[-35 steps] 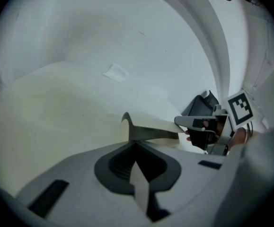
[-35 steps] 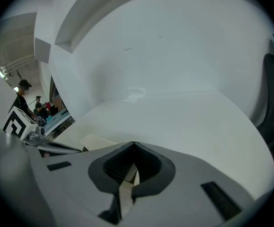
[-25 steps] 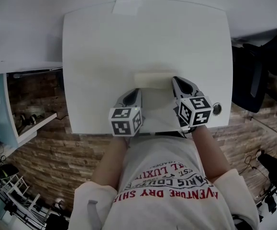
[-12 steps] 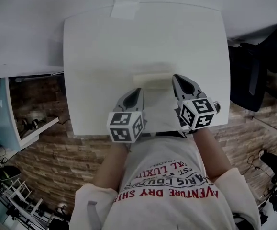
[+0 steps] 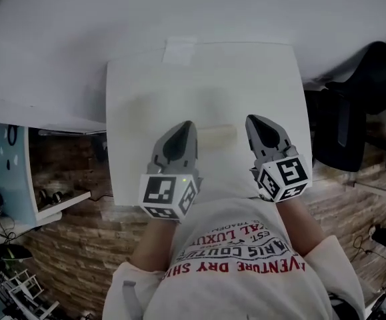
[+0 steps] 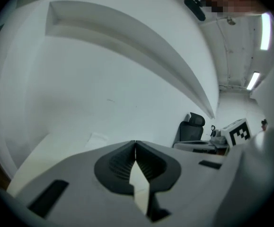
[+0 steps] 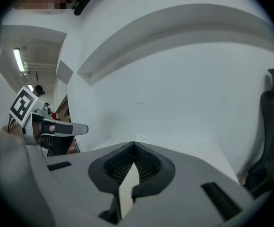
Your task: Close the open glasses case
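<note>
In the head view a pale cream glasses case (image 5: 217, 136) lies on the white table (image 5: 139, 132), between my two grippers; it is blurred, and I cannot tell whether its lid is up or down. My left gripper (image 5: 185, 124) hovers just left of the case, shut and holding nothing. My right gripper (image 5: 253, 119) hovers just right of it, also shut and holding nothing. In the left gripper view the jaws (image 6: 135, 143) meet at their tips and point at the white wall. The right gripper view shows the same for its gripper (image 7: 134, 144). Neither gripper view shows the case.
A small white slip (image 5: 179, 50) lies at the table's far edge. A black office chair (image 5: 359, 99) stands to the right of the table. White wall lies beyond the table, brick-patterned floor on the near side. A blue-and-white cabinet (image 5: 6, 165) stands to the left.
Both grippers have lifted toward the camera and tilted up, away from the table top. The head view has shifted, so the table now sits lower and looks smaller.
</note>
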Available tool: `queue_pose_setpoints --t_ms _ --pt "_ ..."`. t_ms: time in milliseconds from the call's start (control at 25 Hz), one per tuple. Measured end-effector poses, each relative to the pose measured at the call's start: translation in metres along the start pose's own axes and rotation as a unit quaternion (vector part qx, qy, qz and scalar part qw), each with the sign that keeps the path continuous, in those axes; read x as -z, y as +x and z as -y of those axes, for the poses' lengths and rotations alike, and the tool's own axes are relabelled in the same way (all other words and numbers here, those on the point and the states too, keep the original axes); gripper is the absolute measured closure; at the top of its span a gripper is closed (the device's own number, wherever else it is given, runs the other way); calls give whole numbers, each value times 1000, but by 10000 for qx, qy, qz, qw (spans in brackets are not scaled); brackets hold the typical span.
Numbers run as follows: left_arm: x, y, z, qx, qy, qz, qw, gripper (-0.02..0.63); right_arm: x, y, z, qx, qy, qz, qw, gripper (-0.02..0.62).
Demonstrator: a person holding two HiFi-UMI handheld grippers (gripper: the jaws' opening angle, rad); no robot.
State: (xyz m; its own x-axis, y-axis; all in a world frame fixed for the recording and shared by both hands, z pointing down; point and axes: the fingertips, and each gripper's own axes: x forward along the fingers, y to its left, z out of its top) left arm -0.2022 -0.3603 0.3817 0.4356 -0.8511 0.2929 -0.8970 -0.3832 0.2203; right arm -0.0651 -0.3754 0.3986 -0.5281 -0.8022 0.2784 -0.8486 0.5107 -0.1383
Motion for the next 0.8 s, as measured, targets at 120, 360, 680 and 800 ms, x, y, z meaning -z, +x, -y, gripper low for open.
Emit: queue_pose_setpoints --t_ms 120,360,680,800 --pt "-10 -6 5 14 117 92 9999 601 -22 -10 -3 60 -154 301 9994 583" --pt "-36 -14 15 18 442 431 9981 601 -42 -18 -18 -52 -421 595 9973 583" --pt "-48 -20 22 -64 749 636 9951 601 -38 -17 -34 -237 -415 510 9976 583" --pt "-44 -22 22 -94 719 606 9955 601 -37 -17 -39 -367 -383 491 9974 583"
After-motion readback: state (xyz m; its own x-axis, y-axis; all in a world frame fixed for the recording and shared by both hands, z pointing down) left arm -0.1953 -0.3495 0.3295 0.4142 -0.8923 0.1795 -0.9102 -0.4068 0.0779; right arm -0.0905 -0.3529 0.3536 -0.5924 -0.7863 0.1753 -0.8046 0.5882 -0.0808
